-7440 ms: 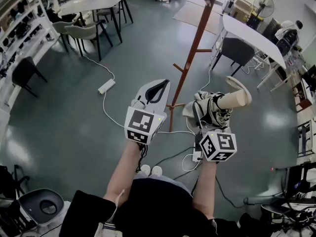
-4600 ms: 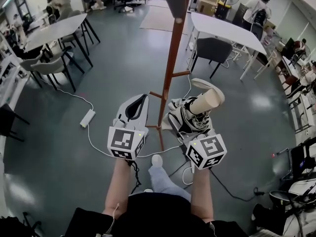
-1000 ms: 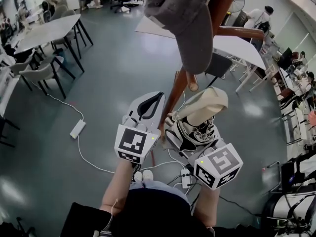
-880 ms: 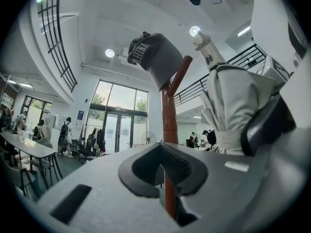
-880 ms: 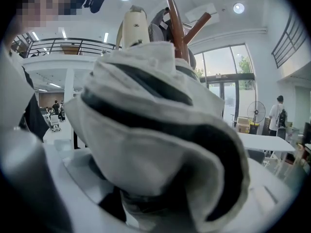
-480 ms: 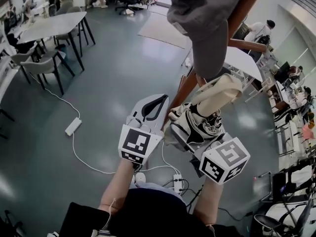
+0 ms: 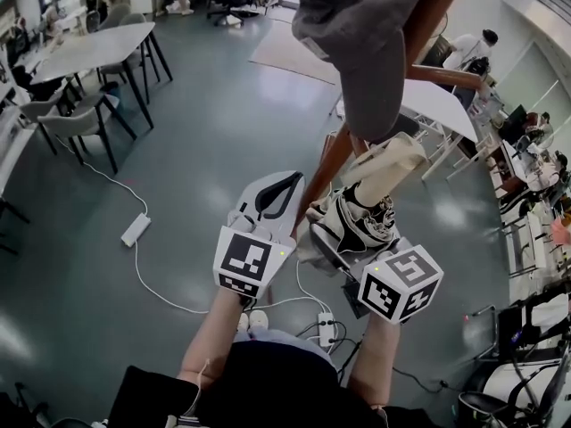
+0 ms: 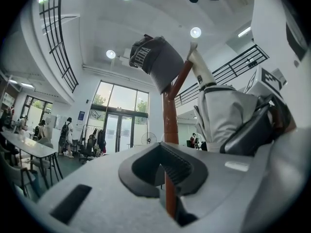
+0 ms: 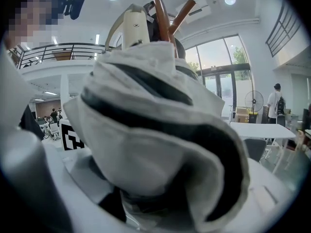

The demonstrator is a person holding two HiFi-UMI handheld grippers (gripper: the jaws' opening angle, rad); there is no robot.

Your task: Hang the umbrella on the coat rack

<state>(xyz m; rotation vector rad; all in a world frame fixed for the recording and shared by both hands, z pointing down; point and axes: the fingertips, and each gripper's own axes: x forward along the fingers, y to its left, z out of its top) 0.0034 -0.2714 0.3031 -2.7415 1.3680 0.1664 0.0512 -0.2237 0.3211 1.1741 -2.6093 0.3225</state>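
While folded, umbrella (image 7: 385, 169) inside hand-held gripper (image 7: 346, 228)

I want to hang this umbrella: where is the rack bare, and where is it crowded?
The peg jutting right, past the grey cap, is bare; so is the floor left of the rack pole. It is crowded under the cap, where the umbrella reaches.

Both hand-held grippers have smooth white shells. The left gripper (image 7: 284, 184) has black-lined jaws. It carries a cube (image 7: 245, 261) of black-and-white square markers, as does the right gripper (image 7: 343, 230). The person wears a black top (image 7: 268, 390) and white shoes (image 7: 250, 321). A thin white cable (image 7: 203, 370) trails from the left sleeve.
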